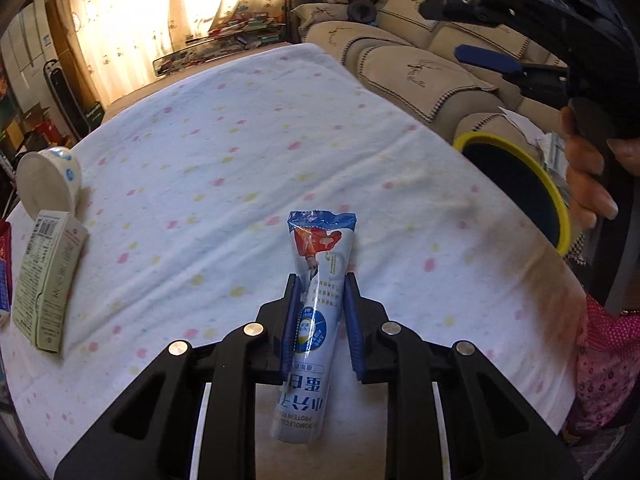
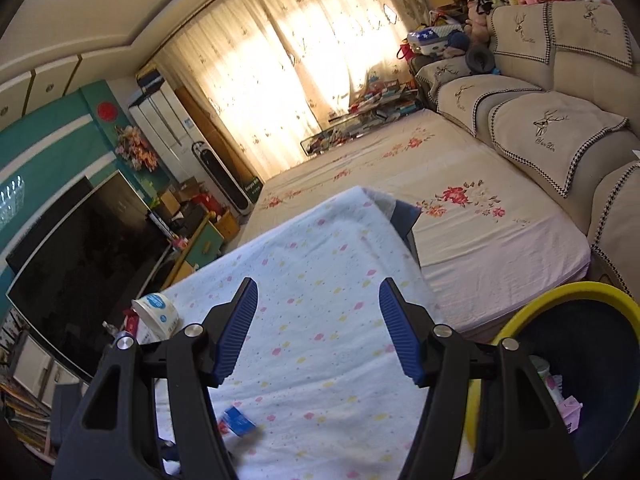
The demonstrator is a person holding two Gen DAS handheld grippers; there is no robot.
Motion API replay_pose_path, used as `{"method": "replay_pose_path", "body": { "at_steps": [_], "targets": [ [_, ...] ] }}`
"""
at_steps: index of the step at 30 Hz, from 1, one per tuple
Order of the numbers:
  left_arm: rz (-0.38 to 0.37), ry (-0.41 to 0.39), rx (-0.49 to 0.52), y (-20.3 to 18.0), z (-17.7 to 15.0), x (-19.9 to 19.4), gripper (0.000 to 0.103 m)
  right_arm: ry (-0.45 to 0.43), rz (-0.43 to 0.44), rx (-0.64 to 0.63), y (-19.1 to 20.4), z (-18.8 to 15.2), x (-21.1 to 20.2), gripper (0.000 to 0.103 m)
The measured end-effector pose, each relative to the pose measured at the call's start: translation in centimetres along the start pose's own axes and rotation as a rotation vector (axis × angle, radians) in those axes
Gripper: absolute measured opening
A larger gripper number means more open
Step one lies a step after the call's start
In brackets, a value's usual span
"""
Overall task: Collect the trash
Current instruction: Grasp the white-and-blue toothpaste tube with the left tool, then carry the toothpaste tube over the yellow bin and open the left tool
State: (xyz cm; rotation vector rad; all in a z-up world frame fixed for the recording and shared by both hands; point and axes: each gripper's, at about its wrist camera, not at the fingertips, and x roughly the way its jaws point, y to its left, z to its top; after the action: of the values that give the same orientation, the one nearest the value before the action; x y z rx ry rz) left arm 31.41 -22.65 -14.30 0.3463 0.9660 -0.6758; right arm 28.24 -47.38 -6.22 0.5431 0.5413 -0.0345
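Observation:
My left gripper (image 1: 319, 280) is shut on a white and blue protein powder sachet (image 1: 316, 280), held above the spotted tablecloth (image 1: 240, 140). A green-white carton (image 1: 48, 276) and a tipped white yoghurt cup (image 1: 50, 184) lie at the table's left edge. The yellow-rimmed trash bin (image 1: 516, 184) stands off the table's right side. My right gripper (image 2: 318, 294) is open and empty, held above the table; it also shows at the top right of the left wrist view (image 1: 472, 28). The cup (image 2: 158, 314) and the sachet's torn end (image 2: 238, 420) show in the right wrist view. The bin (image 2: 560, 320) holds some trash.
A sofa (image 1: 420, 72) with beige covers runs behind the bin. A bed with a floral sheet (image 2: 460, 208) lies beyond the table. A television (image 2: 80, 240) stands at the left. The person's hand (image 1: 588, 176) grips the right tool.

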Motion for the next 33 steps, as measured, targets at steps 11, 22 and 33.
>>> {"method": "replay_pose_path", "body": {
  "at_steps": [11,22,33],
  "targets": [
    [-0.206,-0.039,0.211,-13.4,4.4,0.4,0.022,-0.275,-0.316,0.059,-11.7,-2.4,-18.8,0.06],
    [-0.291,0.043,0.273,-22.6,10.5,6.8,0.027,-0.317,-0.53,0.114,-18.7,-5.3,-26.9,0.065],
    [-0.247,-0.109,0.134,-17.7,8.9,3.6,0.07,-0.215,-0.429,0.111,-18.0,-6.6,-22.2,0.068]
  ]
}}
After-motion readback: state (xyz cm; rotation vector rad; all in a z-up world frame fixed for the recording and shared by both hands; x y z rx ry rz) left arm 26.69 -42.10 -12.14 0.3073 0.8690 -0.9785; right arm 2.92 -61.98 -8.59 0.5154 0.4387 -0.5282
